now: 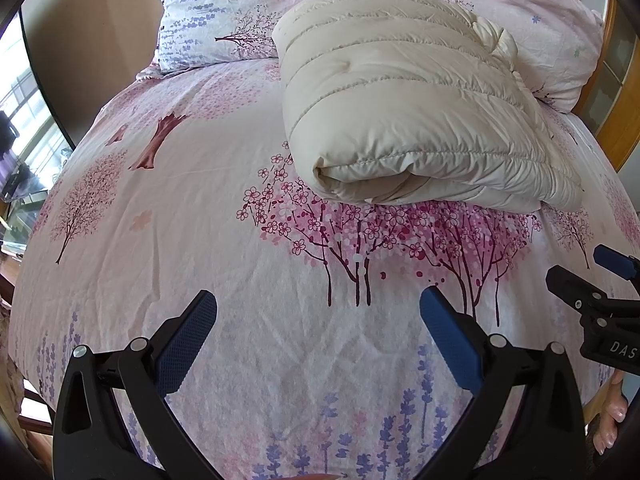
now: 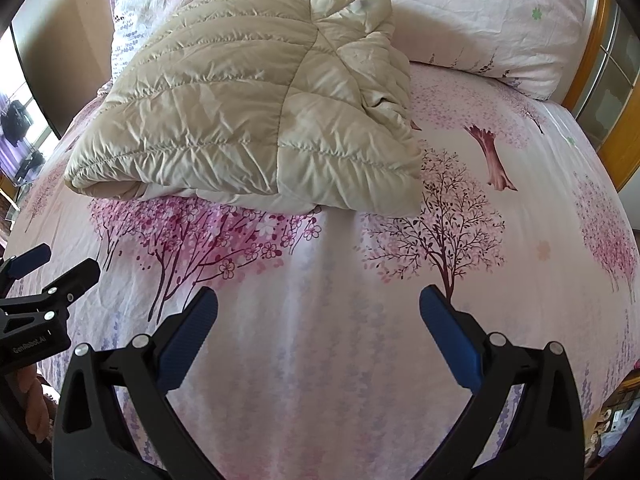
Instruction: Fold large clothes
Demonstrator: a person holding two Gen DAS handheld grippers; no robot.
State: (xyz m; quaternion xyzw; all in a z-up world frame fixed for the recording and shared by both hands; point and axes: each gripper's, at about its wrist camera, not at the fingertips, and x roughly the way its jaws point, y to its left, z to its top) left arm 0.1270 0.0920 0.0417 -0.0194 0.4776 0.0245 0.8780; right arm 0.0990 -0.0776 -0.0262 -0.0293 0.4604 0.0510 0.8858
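Left wrist view: my left gripper (image 1: 318,306) hangs released and empty over the sheet (image 1: 120,280). I see the jacket (image 1: 400,100) lying well ahead as a folded bundle near the pillow (image 1: 208,12), and the right gripper (image 1: 588,270) beside mine. Right wrist view: that gripper (image 2: 318,306) is also spread wide, holding nothing. The jacket (image 2: 248,112) looks loosely folded; I judge folding nearly done. Next I'd reach forward and square its puffy edges, if anything.

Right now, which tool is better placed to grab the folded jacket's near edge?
Marginally left. The cream jacket sits almost straight ahead of the left tool; from the right tool it lies off to the left. Both are open, empty and short of it.
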